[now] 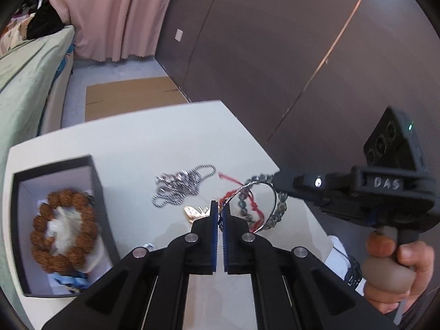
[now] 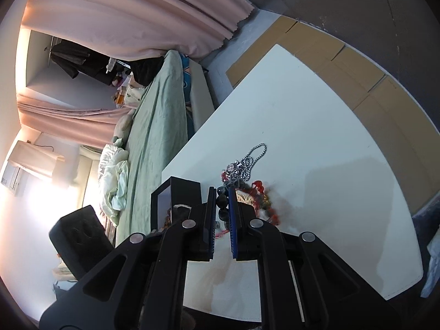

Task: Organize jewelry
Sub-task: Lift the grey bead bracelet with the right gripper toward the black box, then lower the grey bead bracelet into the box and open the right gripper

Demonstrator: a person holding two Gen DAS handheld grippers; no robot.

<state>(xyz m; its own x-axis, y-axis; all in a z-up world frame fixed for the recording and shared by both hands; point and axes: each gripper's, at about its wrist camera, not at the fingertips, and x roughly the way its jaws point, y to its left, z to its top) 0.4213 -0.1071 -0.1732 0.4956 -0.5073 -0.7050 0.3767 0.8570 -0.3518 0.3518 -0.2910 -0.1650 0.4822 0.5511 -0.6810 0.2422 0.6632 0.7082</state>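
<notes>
The left hand-held gripper [image 1: 220, 210] clamps one thin silver bangle [image 1: 271, 206]; the right hand-held gripper [image 2: 222, 195] clamps one dark beaded bracelet [image 2: 222, 202] above the white surface [image 2: 316, 126]. One brown beaded bracelet [image 1: 59, 229] lies in one black box [image 1: 96, 176].

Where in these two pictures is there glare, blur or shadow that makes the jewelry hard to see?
Left wrist view: even light; the wooden bead bracelet in the black box is slightly blurred, and the silver ball chain is sharp. Right wrist view: strong window glare washes out the left side; the red beads beside the right hand-held gripper are smeared, and soft shadows lie on the white table.
</notes>
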